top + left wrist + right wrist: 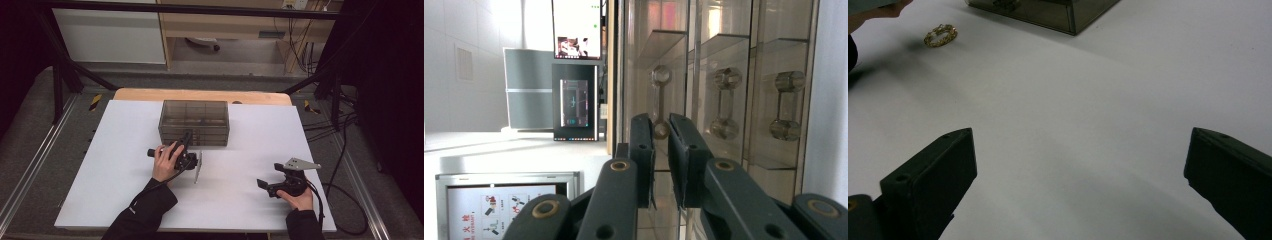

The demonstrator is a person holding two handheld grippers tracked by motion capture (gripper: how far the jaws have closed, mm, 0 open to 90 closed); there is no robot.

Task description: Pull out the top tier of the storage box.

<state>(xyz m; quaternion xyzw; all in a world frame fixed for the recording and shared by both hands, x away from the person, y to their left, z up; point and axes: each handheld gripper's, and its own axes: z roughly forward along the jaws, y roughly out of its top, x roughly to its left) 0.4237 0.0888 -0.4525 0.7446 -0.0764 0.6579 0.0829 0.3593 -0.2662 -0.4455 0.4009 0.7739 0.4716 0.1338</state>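
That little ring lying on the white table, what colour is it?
Gold. The small gold ring shows best in the right gripper view.

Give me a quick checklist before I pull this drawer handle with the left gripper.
1. Left gripper lined up on a drawer handle of the smoked drawer box: ok.
2. Jaws pressing on the handle: cannot tell; they stand close together with a narrow gap.
3. Which drawer that handle belongs to: cannot tell.
4. Right gripper open and apart from the box: ok.
5. Gold ring lying loose on the white table top, apart from the box front: ok.
6. Box braced against sliding: not ok, nothing holds it.
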